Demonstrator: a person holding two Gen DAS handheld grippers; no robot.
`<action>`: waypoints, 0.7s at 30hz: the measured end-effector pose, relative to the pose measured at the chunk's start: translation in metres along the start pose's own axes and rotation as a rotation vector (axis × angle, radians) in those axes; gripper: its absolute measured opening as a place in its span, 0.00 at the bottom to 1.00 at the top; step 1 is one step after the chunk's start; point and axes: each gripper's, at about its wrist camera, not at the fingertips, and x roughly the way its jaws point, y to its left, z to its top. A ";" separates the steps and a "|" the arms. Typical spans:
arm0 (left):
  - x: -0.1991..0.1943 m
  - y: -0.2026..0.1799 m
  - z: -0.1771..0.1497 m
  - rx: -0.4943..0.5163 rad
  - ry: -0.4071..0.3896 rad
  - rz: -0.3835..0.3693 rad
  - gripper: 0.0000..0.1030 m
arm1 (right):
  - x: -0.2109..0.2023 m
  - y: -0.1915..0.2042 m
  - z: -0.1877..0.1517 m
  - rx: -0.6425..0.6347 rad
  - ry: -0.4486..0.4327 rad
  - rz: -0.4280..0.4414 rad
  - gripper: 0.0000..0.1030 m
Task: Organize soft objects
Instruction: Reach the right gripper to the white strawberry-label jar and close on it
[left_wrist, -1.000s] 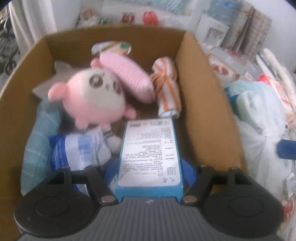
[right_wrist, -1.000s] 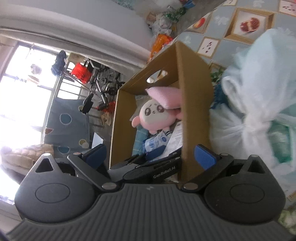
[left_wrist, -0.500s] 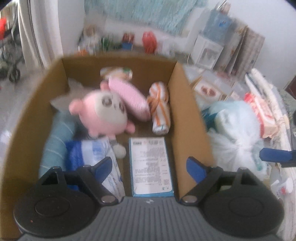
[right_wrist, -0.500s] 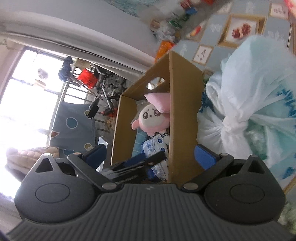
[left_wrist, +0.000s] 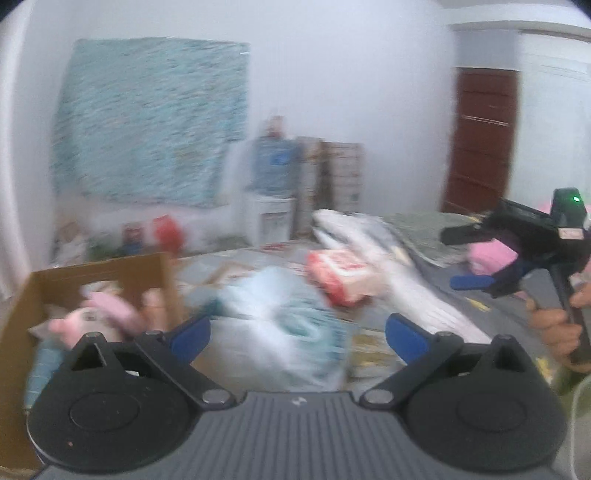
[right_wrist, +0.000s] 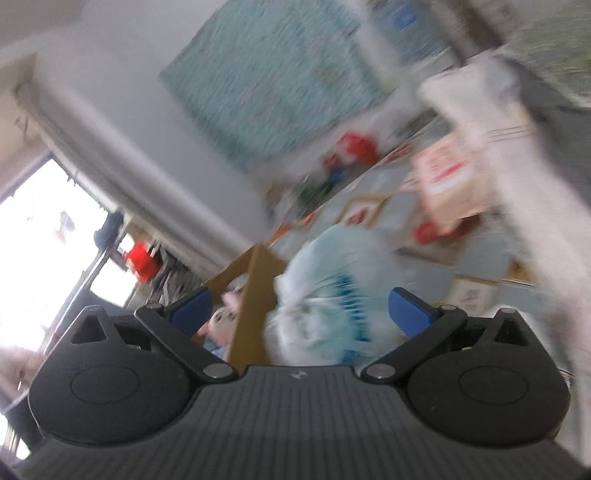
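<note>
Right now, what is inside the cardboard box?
In the cardboard box a pink plush toy lies with a pink pad against it and a light blue cloth at the near side. Blur and the left gripper's body hide the rest of the box floor.

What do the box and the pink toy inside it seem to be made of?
The box looks like plain brown cardboard, matte: its thin flat walls have bare cut edges. The pink toy appears to be plush fabric, soft and fuzzy, with a rounded stuffed shape, though blur hides the texture.
</note>
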 end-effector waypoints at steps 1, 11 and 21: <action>0.005 -0.013 -0.006 0.021 0.011 -0.027 0.99 | -0.011 -0.008 -0.005 0.009 -0.026 -0.013 0.99; 0.066 -0.099 -0.063 0.218 0.122 -0.169 0.98 | -0.053 -0.067 -0.084 0.085 -0.139 -0.127 0.99; 0.132 -0.134 -0.107 0.315 0.145 -0.088 0.92 | -0.017 -0.080 -0.092 -0.026 -0.110 -0.224 0.99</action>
